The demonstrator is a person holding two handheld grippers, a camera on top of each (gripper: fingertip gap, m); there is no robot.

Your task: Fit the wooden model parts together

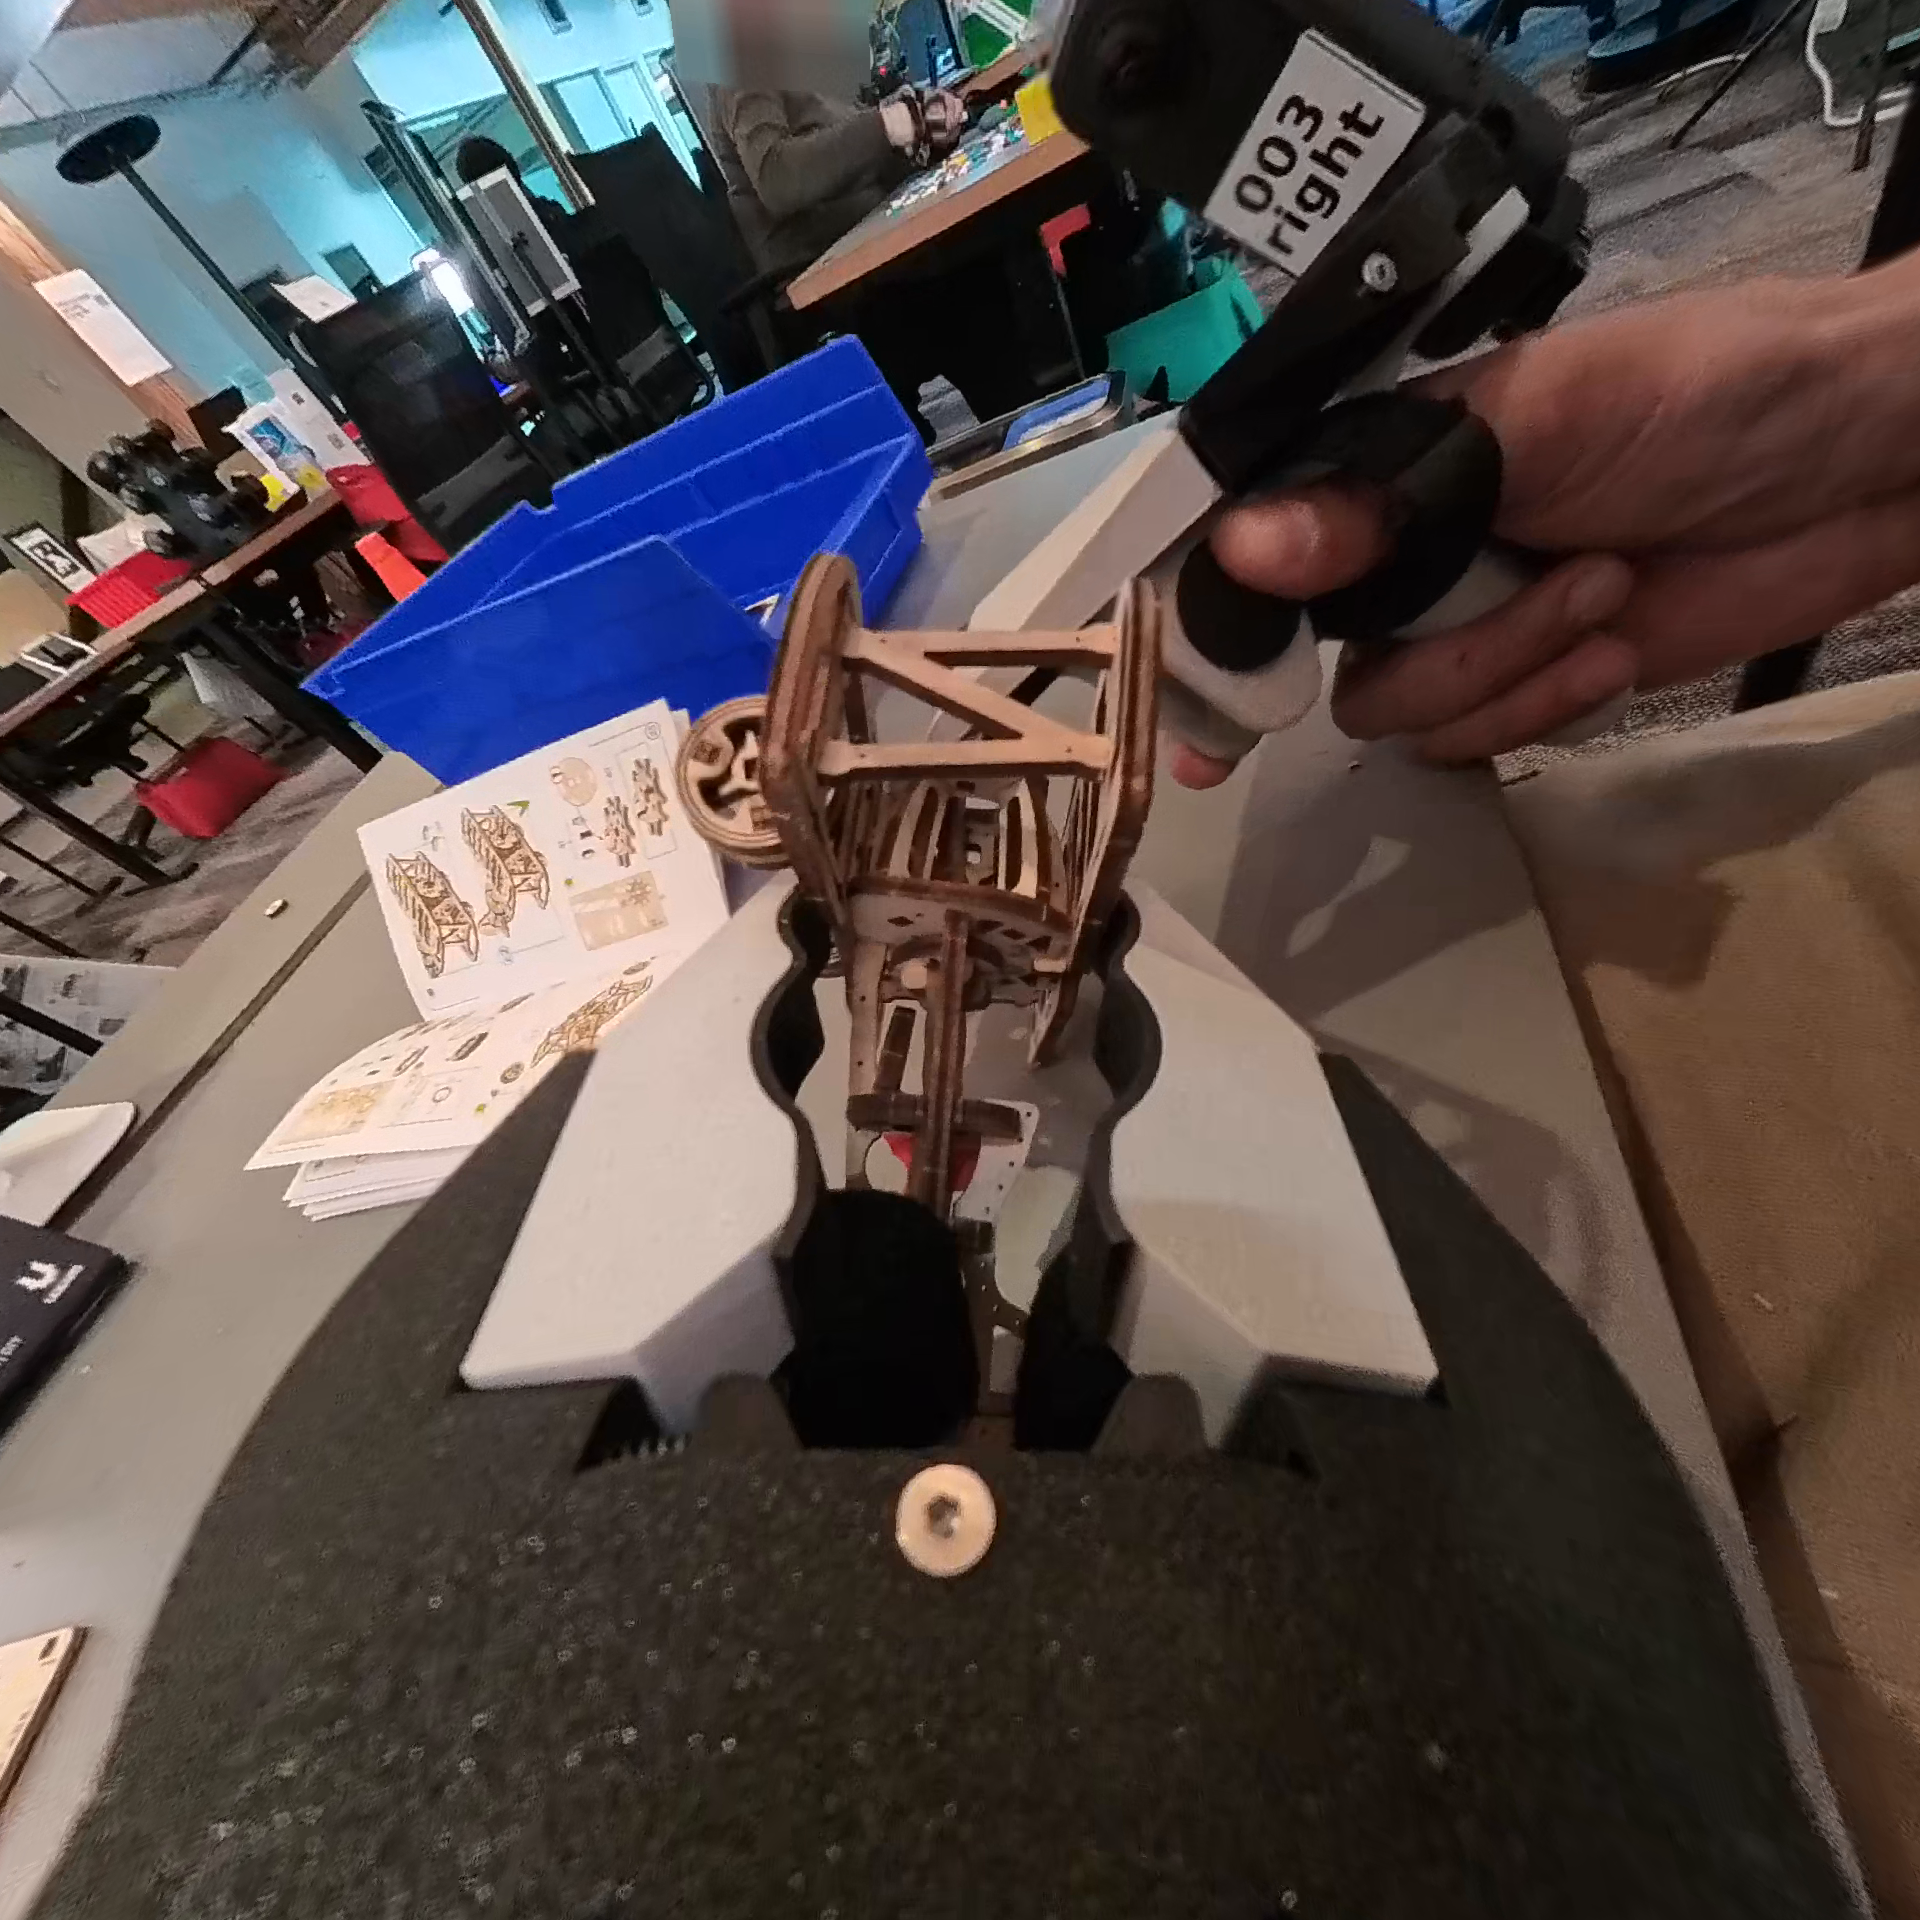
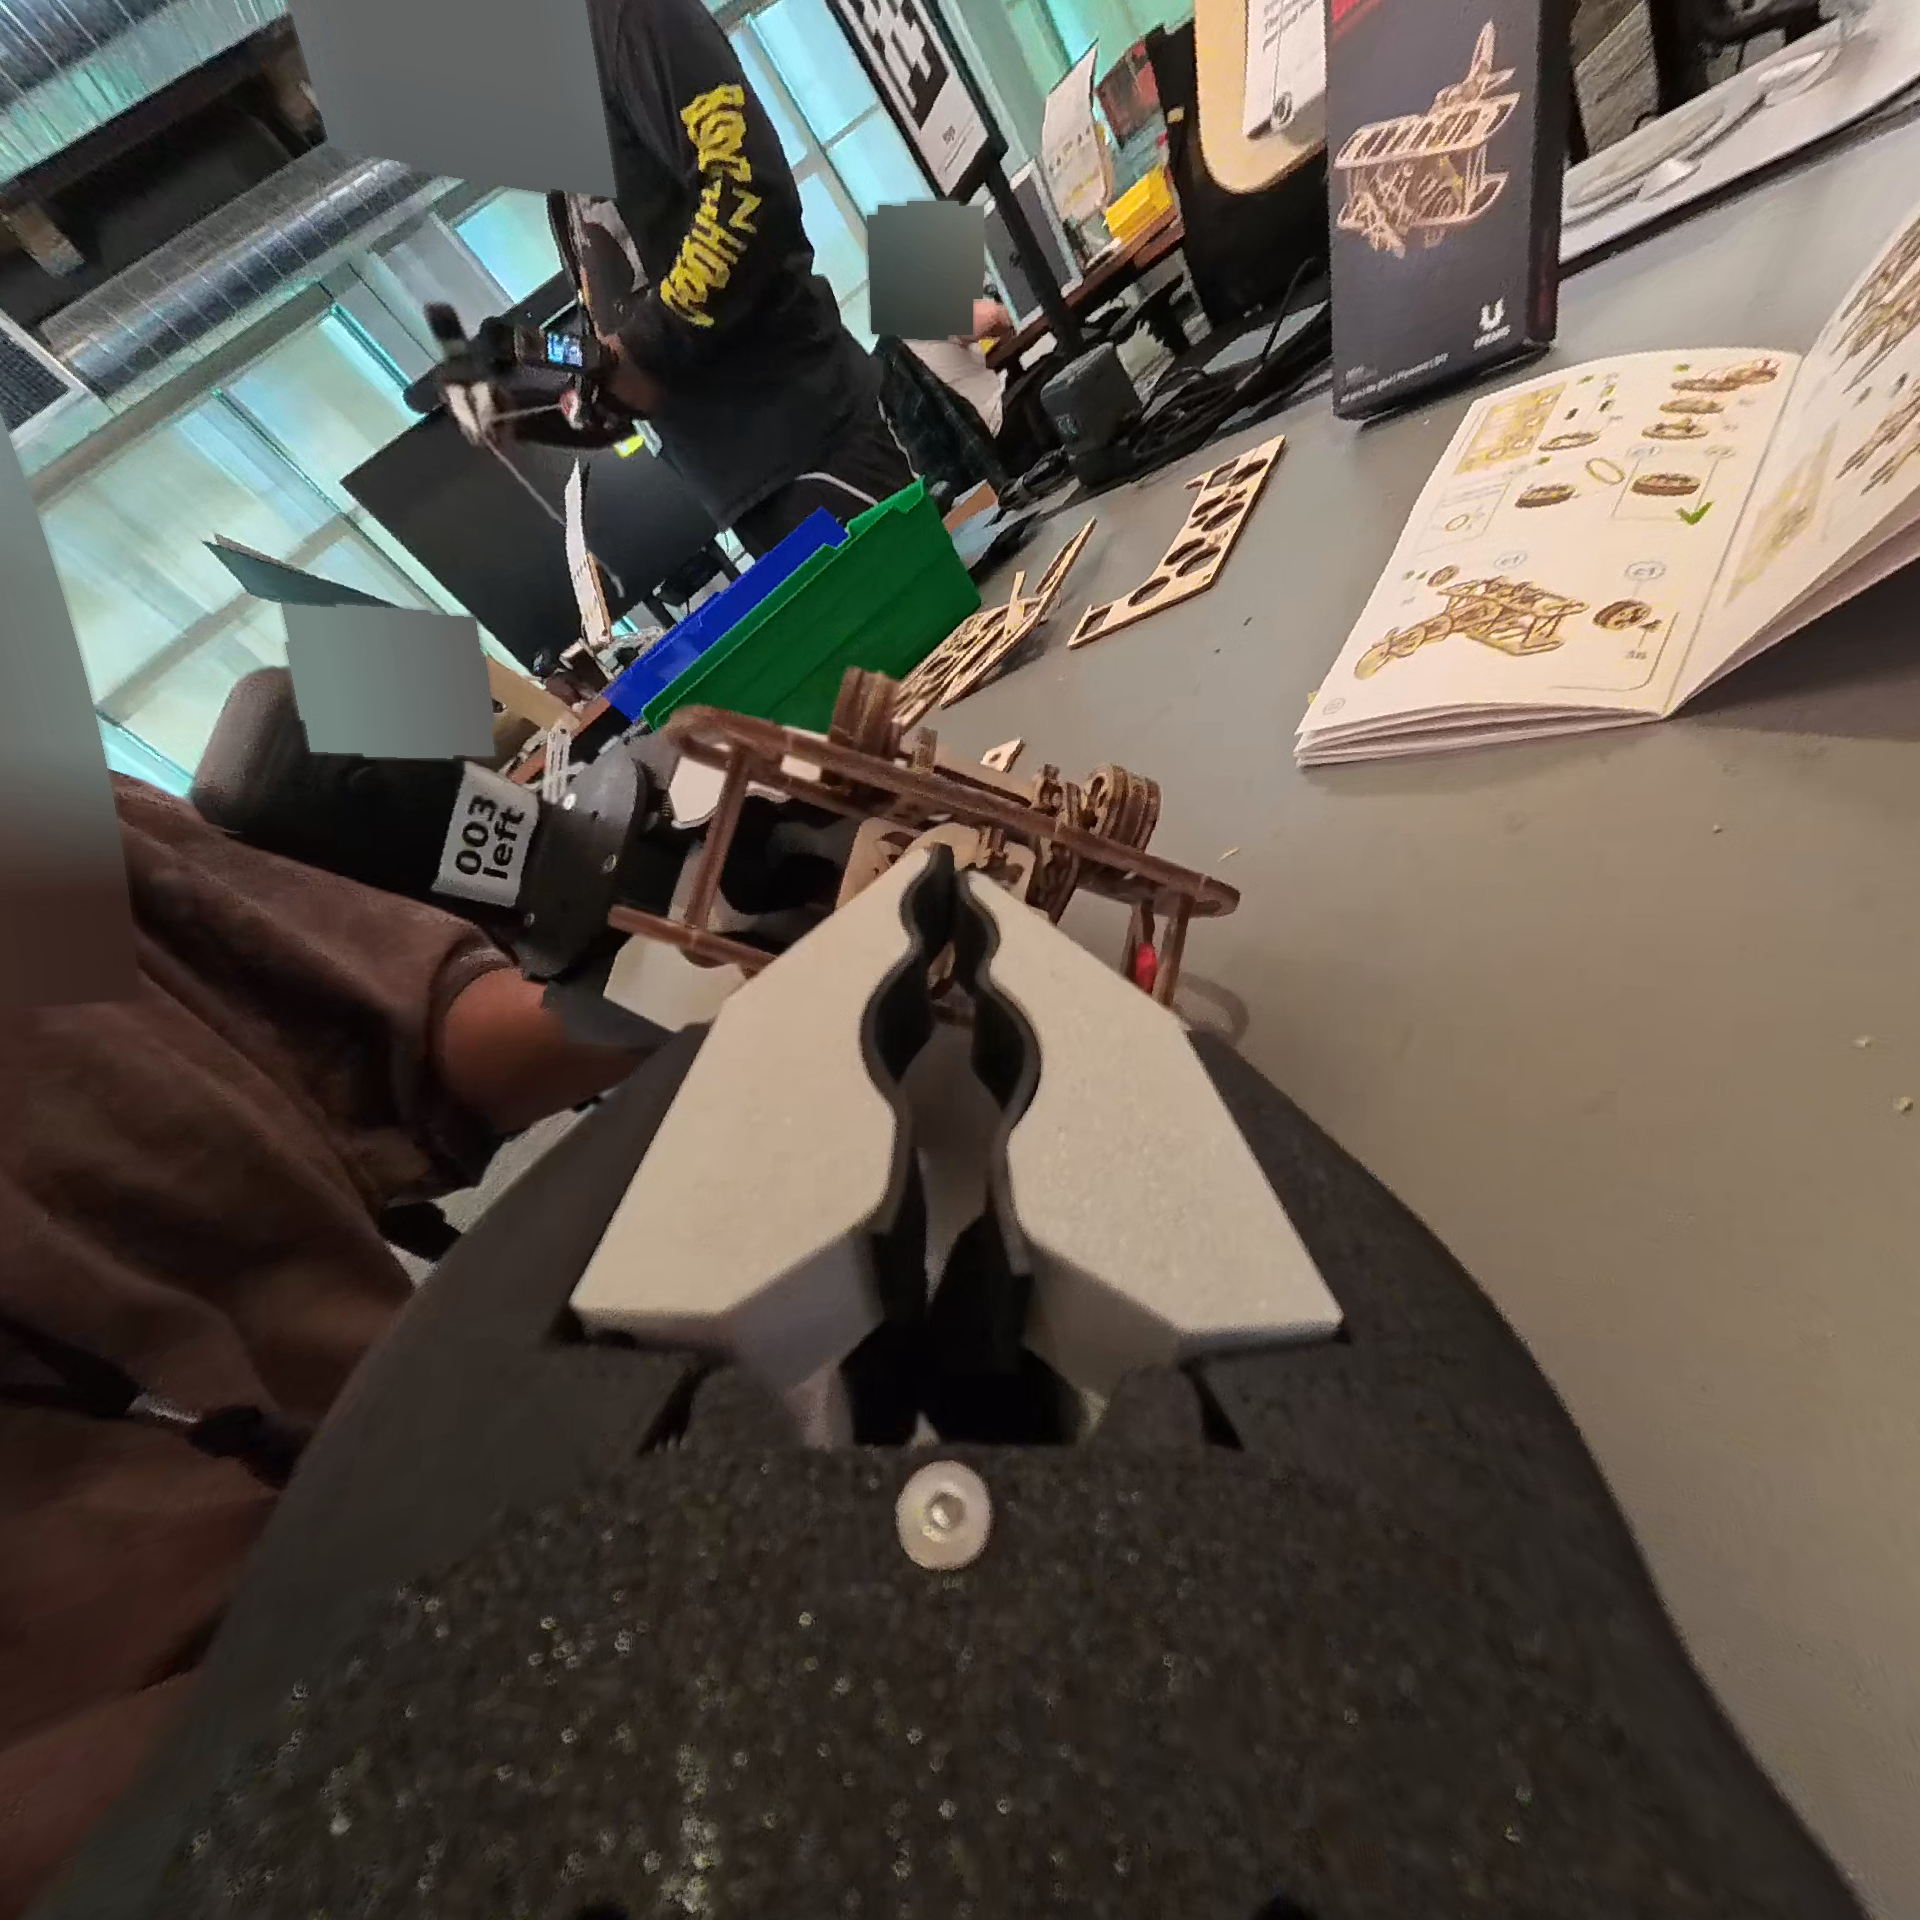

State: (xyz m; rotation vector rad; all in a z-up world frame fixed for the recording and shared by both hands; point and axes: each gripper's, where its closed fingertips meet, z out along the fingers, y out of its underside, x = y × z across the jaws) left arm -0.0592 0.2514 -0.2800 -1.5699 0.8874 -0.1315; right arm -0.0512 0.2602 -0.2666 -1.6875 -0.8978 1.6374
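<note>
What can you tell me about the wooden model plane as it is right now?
The wooden model plane is a partly built biplane of thin laser-cut plywood, pale with dark burnt edges. It has two wings joined by cross-braced struts, a ribbed body and spoked wheels. In the left wrist view it is tipped on end above the grey table, its tail between the left gripper fingers. The right gripper, nearly closed, has its tips at the body; contact is unclear. A small red piece hangs near one wing strut.
</note>
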